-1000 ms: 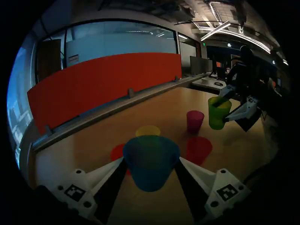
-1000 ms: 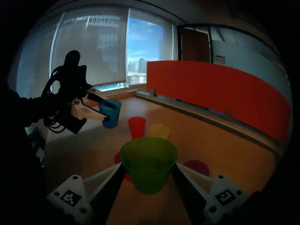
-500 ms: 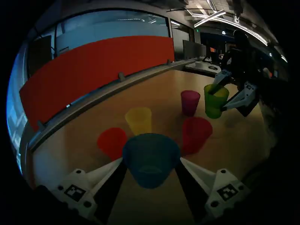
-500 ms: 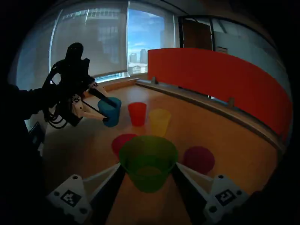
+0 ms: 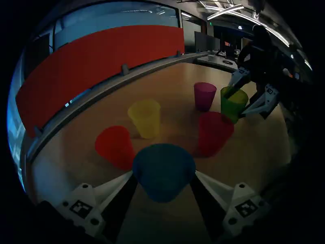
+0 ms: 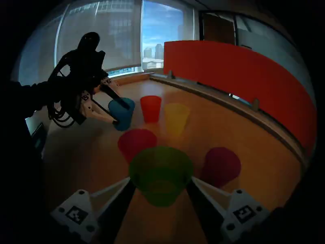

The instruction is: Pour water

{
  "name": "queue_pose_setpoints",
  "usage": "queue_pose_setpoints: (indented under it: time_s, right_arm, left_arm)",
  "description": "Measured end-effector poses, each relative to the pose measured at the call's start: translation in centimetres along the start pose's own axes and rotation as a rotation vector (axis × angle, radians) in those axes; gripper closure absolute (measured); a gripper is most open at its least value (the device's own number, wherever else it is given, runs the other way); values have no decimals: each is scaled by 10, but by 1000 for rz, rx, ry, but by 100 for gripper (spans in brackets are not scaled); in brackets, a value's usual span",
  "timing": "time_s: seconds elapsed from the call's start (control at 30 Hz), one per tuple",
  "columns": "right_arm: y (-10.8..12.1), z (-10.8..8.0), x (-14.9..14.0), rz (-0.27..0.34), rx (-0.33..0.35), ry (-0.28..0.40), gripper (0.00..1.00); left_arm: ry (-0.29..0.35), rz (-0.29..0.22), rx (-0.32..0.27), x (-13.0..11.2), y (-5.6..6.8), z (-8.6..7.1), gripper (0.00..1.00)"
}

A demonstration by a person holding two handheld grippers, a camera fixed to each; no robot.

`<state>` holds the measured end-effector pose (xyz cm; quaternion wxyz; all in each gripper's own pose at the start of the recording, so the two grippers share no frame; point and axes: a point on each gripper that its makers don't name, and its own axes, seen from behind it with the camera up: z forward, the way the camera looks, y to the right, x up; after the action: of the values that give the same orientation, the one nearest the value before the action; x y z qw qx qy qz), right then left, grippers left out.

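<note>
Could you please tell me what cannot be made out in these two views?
- Water in the blue cup: left gripper view, dim light and its tinted wall hide any level.
- Water in the green cup: right gripper view, same reason.
- Insides of the yellow cup and magenta cup: left gripper view, seen side-on.
- The person's hand: right gripper view, a dark silhouette against the window.

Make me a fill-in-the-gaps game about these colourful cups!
The left gripper is shut on the ___ cup. The right gripper is shut on the ___ cup. Counting the yellow cup, ___ cups stand ungripped on the table. Missing words: blue, for the blue cup; green, for the green cup; four.
</note>
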<state>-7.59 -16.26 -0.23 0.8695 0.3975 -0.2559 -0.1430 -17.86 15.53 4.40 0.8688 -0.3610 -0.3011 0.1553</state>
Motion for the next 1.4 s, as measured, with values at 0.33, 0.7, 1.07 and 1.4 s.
queue_pose_setpoints:
  time_s: [0.33, 0.7, 1.07, 1.4]
  right_arm:
    - [3, 7, -9, -6, 4, -23, 13]
    - [7, 12, -16, -6, 1, -40, 13]
    - [6, 12, -23, -10, 2, -52, 13]
    - [7, 15, -28, -2, -4, -56, 13]
  left_arm:
    - [-30, 2, -13, -10, -1, 13, 15]
    - [-35, -13, -22, -16, -1, 16, 15]
    - [-57, -4, -16, -24, -3, 17, 15]
    - [-75, -5, -14, -31, -2, 17, 15]
